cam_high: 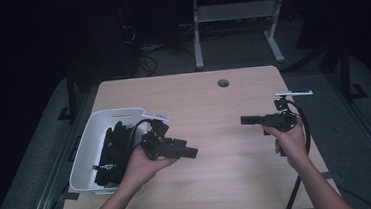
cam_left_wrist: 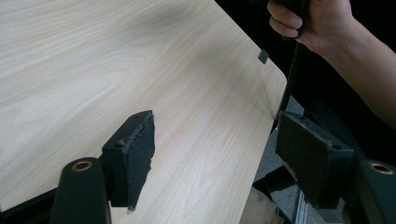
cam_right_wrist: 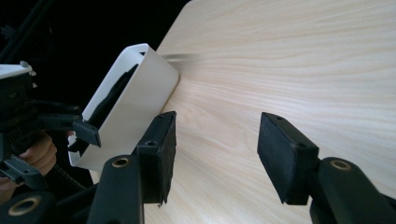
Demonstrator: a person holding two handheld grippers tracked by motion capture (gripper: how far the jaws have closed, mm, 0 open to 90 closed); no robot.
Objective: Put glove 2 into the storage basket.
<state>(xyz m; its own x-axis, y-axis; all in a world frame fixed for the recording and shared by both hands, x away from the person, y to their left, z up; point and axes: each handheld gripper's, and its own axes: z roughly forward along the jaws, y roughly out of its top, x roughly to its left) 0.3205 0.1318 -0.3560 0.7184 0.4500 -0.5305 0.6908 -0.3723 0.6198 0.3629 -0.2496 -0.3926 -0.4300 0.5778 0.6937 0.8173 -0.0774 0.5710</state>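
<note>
A person holds the left gripper (cam_high: pixel 193 152) just right of a white rectangular plastic bin (cam_high: pixel 87 142) that sits at the near left part of the pale wood-grain table (cam_high: pixel 214 112). The bin holds a heap of black items (cam_high: pixel 113 150); in the dim high view they are too dark to tell apart, possibly straps or cloth pieces. The left gripper points right, toward the middle of the table, with its back to the bin, and in the left gripper view its two black padded jaws stand wide apart with nothing between them, only bare tabletop below. That suggests it is released and free, ready either to turn back to the bin or to receive something.

The right gripper (cam_high: pixel 245 120) is held above the right part of the table, pointing left toward the other one, well apart from it. Its jaws are likewise spread and empty in the right gripper view, where the bin's rounded corner (cam_right_wrist: pixel 140 88) and the left hand (cam_right_wrist: pixel 39 154) show beyond them. Both tools hover above the surface rather than resting on it, facing each other across bare wood, which reads as a ready stance.

The work in hand seems to concern the bin's contents, which all lie inside it, with nothing laid out on the table. A grommet hole (cam_high: pixel 223 83) sits at the far side of the table.
</note>
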